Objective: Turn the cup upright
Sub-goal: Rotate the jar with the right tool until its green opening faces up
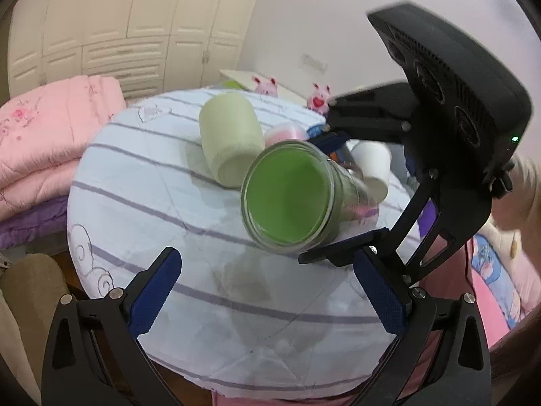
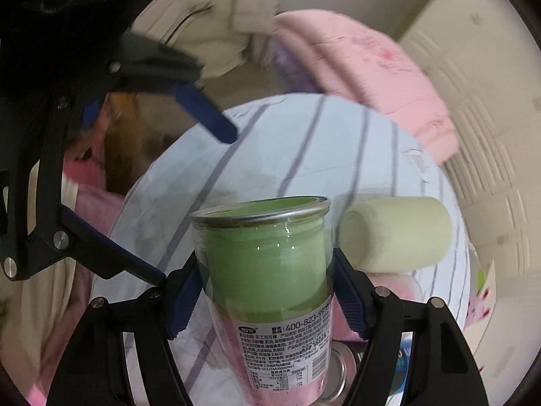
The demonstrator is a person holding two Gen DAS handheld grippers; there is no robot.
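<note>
A clear plastic cup (image 1: 287, 199) with a green lining and a printed label is held off the striped round table (image 1: 142, 209), its open mouth tilted toward the left wrist camera. My right gripper (image 2: 263, 294) is shut on the cup (image 2: 267, 264) around its middle. It shows in the left wrist view as a black body (image 1: 439, 108) with fingers (image 1: 338, 250) on either side of the cup. My left gripper (image 1: 267, 291) is open and empty, low in front of the cup. It shows in the right wrist view (image 2: 189, 199) at upper left.
A pale green cup (image 1: 230, 138) lies on its side on the table behind the held cup, also in the right wrist view (image 2: 395, 233). A white paper cup (image 1: 372, 165) and a pink cup (image 1: 285, 133) lie nearby. Pink quilts (image 1: 50, 142) are stacked at left. A wardrobe (image 1: 118, 23) stands behind.
</note>
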